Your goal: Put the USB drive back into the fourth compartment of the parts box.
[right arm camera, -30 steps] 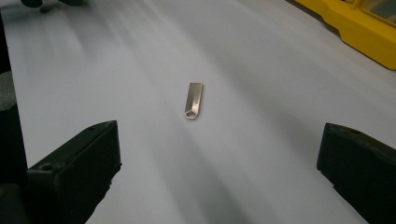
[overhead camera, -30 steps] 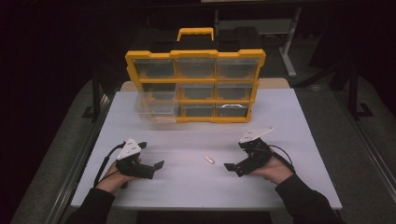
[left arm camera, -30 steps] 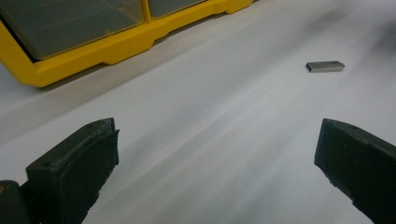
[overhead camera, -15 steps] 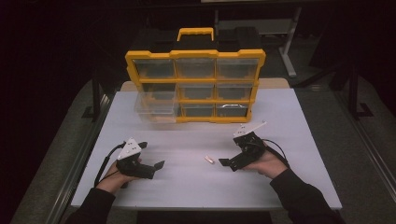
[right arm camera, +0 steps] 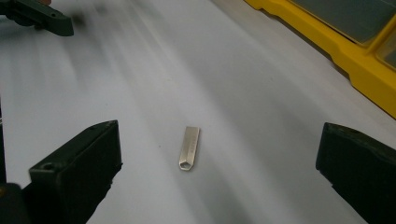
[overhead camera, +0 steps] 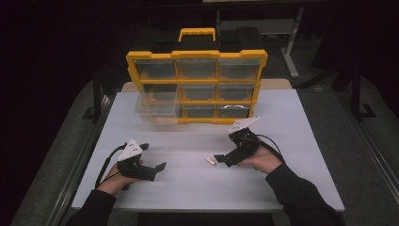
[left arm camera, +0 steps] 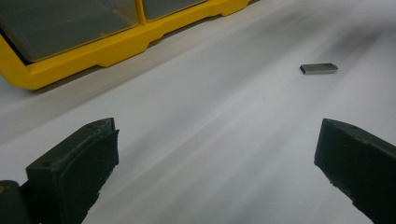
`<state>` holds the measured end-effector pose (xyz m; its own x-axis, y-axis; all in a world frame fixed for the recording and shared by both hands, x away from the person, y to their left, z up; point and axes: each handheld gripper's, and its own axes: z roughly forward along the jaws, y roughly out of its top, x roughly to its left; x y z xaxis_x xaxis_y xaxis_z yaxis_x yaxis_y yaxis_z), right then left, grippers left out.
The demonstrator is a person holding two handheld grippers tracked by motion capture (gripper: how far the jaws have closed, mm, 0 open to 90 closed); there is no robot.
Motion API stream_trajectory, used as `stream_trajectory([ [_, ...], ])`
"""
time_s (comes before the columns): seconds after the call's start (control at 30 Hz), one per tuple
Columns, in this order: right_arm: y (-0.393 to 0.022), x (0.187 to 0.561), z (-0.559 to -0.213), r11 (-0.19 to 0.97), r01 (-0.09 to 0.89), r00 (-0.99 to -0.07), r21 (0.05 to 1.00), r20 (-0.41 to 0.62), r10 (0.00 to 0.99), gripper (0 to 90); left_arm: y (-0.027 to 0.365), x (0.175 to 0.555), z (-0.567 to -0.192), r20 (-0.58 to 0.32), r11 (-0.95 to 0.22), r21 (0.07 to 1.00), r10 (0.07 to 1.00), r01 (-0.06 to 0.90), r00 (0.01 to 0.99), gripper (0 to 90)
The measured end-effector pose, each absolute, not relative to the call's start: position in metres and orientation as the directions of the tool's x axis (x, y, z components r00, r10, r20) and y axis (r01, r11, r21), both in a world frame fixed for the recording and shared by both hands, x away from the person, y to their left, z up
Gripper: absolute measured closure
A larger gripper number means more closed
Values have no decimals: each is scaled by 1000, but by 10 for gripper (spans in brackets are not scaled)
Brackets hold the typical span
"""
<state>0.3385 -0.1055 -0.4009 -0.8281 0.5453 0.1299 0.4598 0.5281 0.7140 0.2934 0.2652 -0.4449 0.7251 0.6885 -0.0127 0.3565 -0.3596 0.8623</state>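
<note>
high view: small metal usb stick flat on white table, just off right gripper tips. left gripper view: left gripper jaws wide apart, empty. right gripper view: jaws wide, stick between them, untouched.

A white table carries a yellow drawer organizer standing at its far edge, beyond both grippers, and a small metal USB stick lying flat between the right gripper's spread jaws.
</note>
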Motion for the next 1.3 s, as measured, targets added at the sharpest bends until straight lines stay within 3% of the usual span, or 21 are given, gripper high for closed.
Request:
stream_trajectory([
  [1.03,-67,354,-410,583,443,-853,681,120,508,13,266,293,-444,-19,-354,866,680,352,733,0],
  [1.3,-65,353,-413,607,452,-855,653,122,505,127,265,292,-444,-19,-356,867,677,350,736,0],
])
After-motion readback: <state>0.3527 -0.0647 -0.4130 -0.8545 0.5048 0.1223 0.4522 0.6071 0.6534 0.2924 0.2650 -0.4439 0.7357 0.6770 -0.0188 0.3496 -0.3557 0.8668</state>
